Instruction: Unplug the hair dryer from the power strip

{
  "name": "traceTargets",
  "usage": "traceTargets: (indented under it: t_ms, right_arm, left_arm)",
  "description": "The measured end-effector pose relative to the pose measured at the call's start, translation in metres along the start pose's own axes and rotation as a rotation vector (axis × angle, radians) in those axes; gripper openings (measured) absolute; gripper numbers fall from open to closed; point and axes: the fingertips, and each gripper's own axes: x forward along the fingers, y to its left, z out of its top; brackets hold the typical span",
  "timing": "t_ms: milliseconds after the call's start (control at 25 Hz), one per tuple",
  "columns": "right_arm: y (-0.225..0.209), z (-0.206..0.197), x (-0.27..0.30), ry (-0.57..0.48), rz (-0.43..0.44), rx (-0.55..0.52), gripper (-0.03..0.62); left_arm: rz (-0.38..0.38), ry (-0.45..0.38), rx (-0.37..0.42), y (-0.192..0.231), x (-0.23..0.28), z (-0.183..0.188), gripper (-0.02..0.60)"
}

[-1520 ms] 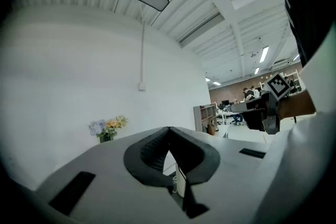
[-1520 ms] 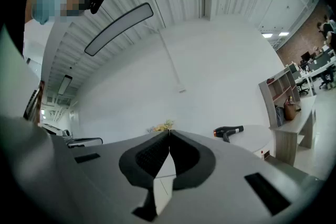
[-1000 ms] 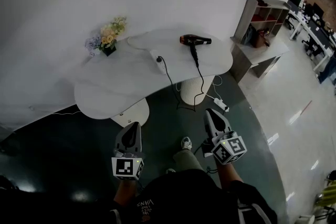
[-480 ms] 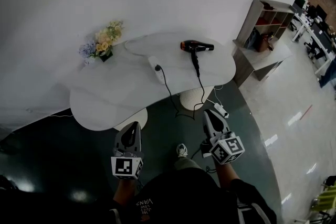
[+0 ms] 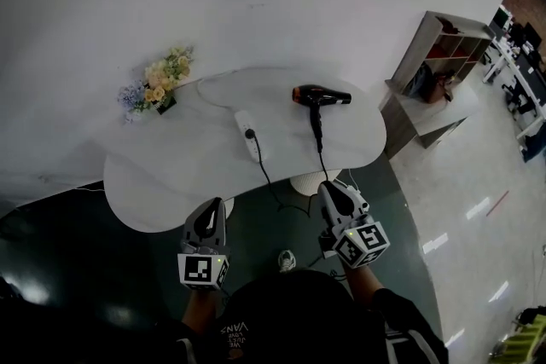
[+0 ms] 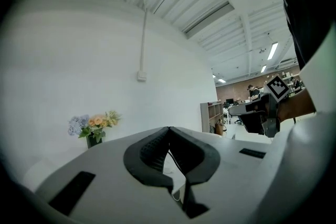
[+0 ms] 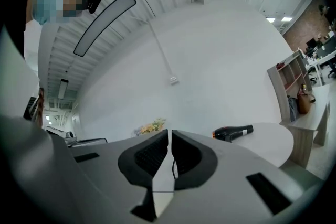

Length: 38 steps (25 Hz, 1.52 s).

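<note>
A black hair dryer with an orange band lies on the white curved table; it also shows in the right gripper view as the hair dryer. Its black cord hangs over the table's front edge. A white power strip lies mid-table with a black plug in it, and that plug's cord drops off the edge too. My left gripper and right gripper are both shut and empty, held level in front of the table, short of its edge.
A small pot of flowers stands at the table's back left by the white wall. A wooden shelf unit stands to the right. A second power strip lies on the dark floor by the table's pedestal. The person's shoe shows below.
Both grippers and the person have come closer to the table; the table, dryer and power strip now sit lower and nearer in the head view. Jaws stayed shut.
</note>
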Motion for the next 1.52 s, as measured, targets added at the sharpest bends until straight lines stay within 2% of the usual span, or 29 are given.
traceTargets:
  t_ms: [400, 680, 1200, 1280, 1440, 1520]
  right_arm:
    - [-0.043, -0.007, 0.045, 0.066, 0.08, 0.014, 0.046]
    - [-0.052, -0.016, 0.073, 0.097, 0.1, 0.033, 0.046]
    - [-0.062, -0.03, 0.144, 0.117, 0.033, 0.044, 0.046]
    - [-0.063, -0.035, 0.155, 0.122, 0.026, 0.047, 0.046]
    - [-0.065, -0.042, 0.177, 0.132, 0.012, 0.057, 0.046]
    - [-0.066, -0.048, 0.186, 0.145, 0.007, 0.065, 0.046]
  left_arm:
    - [0.077, 0.036, 0.014, 0.008, 0.052, -0.012, 0.018]
    - [0.068, 0.053, 0.024, 0.022, 0.081, -0.013, 0.018]
    - [-0.091, 0.054, 0.09, 0.077, 0.161, -0.012, 0.018]
    - [-0.134, 0.053, 0.117, 0.082, 0.174, -0.011, 0.018]
    - [-0.199, 0.095, 0.234, 0.094, 0.201, -0.019, 0.018]
    - [-0.218, 0.137, 0.245, 0.098, 0.21, -0.03, 0.02]
